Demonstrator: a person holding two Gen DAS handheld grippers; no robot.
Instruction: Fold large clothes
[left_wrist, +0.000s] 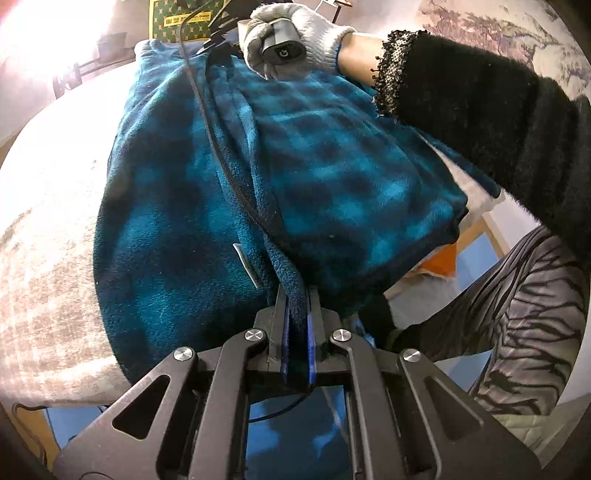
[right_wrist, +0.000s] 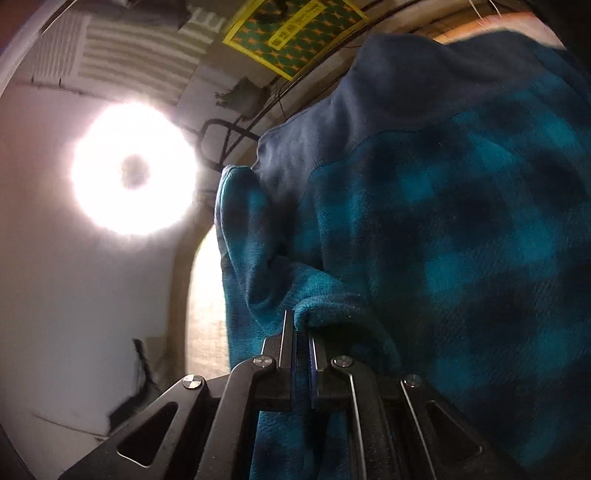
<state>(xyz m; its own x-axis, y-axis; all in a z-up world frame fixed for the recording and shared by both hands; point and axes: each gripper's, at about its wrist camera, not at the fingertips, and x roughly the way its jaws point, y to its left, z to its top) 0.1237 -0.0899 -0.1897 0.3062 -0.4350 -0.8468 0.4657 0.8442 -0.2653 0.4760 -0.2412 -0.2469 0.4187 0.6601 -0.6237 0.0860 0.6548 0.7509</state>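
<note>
**Inspector A:** Left wrist view. The left gripper (left_wrist: 297, 295) sits at lower centre, jaws closed on a dark hem fold of the blue plaid fleece garment (left_wrist: 207, 229). The garment fills the centre of the frame, lying on a light patterned surface (left_wrist: 48, 229) at left.

**Inspector B:** Anything else in that frame?

**Inspector A:** At top centre, a gloved hand (left_wrist: 291, 37) grasping a black handle, with a black fuzzy sleeve (left_wrist: 480, 110) running to the right edge. A thin black cable (left_wrist: 207, 133) crosses the fleece from the top.

**Inspector B:** Right wrist view?

**Inspector A:** The right gripper (right_wrist: 301, 325) is at lower centre, jaws drawn together, pinching an edge of the same garment (right_wrist: 443, 240), which occupies the right half of the frame. A bright round lamp (right_wrist: 133, 170) glares at left. A yellow-bordered green mat (right_wrist: 295, 33) shows at top centre.
</note>
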